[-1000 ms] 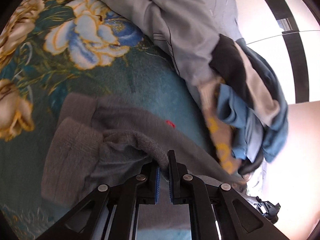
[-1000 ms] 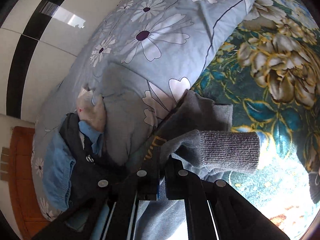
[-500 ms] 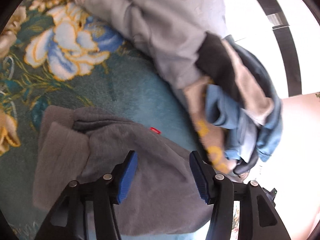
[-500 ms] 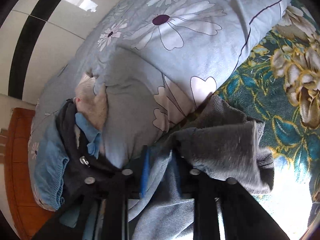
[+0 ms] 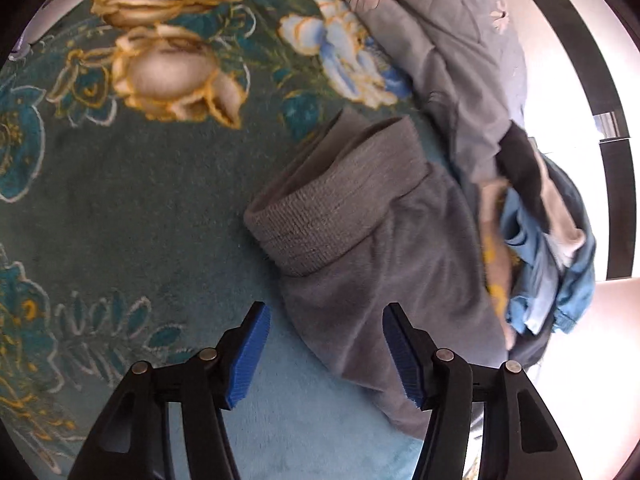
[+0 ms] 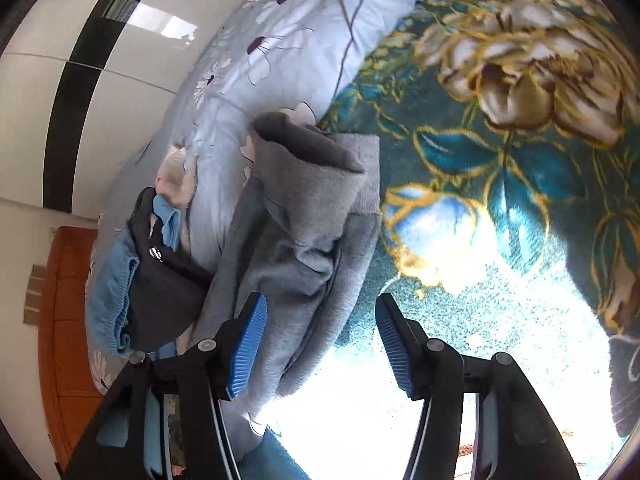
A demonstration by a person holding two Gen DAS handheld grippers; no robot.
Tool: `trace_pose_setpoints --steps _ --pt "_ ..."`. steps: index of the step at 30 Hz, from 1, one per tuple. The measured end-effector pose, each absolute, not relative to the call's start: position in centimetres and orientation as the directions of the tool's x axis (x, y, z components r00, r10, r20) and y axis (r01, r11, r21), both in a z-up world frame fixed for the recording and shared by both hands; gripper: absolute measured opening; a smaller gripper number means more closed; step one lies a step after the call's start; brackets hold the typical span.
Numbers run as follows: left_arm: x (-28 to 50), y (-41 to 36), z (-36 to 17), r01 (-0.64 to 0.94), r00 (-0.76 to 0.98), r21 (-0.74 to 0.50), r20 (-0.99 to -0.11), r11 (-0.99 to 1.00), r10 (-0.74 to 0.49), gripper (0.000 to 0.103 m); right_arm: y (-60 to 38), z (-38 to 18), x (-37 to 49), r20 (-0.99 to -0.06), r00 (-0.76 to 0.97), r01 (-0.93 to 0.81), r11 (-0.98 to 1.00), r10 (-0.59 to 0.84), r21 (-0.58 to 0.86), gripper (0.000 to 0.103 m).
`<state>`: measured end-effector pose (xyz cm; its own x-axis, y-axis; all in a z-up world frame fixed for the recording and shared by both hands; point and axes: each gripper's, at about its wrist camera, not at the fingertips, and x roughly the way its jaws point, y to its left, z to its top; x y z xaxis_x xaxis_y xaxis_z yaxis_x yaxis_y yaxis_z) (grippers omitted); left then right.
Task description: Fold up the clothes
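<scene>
A grey fleece garment (image 5: 372, 248) is seen lying on a teal blanket with large gold and blue flowers (image 5: 132, 184). It is folded into a long strip. In the left wrist view its long axis runs from the upper middle down toward the lower right, with the ribbed cuff (image 5: 332, 200) at the upper, far end, its opening turned toward the upper left. In the right wrist view the same garment (image 6: 304, 240) runs almost straight up the frame from between the fingers, the cuff end (image 6: 316, 148) farthest away and laid against the edge of the duvet.

The left gripper (image 5: 326, 354) is held above the near end of the garment with its blue pads about halfway apart and opening; cloth lies below the gap, but neither pad is pressed on it and nothing is gripped. The right gripper (image 6: 320, 346) is likewise half spread and opening; the garment's edge is seen under its left pad, the blanket under the right, and nothing is held.

Along one long side of the garment a pale blue duvet with white flowers (image 6: 256, 80) is bunched up, touching it. Just beside that, a heap of other clothes (image 5: 536, 256) in blue, black and cream is piled, crowding the garment on that side. Beyond, a white wall with a black stripe (image 6: 68, 128) is visible
</scene>
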<state>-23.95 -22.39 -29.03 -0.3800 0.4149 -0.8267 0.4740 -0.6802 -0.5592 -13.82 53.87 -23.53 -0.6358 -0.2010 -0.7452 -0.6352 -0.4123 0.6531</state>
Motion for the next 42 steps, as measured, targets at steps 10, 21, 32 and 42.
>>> trace_pose_setpoints --steps 10,21,32,42 --pt "-26.2 -21.4 -31.1 0.494 -0.396 -0.525 -0.846 -0.693 0.357 0.062 54.7 -27.3 -17.5 -0.723 -0.664 -0.637 -0.363 -0.189 0.680 0.058" --pt "-26.1 -22.6 -31.3 0.546 -0.460 -0.570 -0.817 -0.614 0.349 0.035 55.1 -27.5 -18.6 -0.760 -0.646 -0.717 -0.284 -0.071 0.636 0.031" --pt "-27.5 -22.4 -24.3 0.409 -0.524 -0.617 -0.762 -0.672 0.381 0.018 54.1 -20.6 -17.7 -0.712 -0.699 -0.642 -0.376 -0.072 0.668 0.011" --pt "-22.2 -25.9 -20.2 0.277 -0.533 -0.583 -0.755 -0.764 0.382 0.017 51.9 -17.0 -5.8 -0.659 -0.744 -0.549 -0.462 -0.109 0.696 0.011"
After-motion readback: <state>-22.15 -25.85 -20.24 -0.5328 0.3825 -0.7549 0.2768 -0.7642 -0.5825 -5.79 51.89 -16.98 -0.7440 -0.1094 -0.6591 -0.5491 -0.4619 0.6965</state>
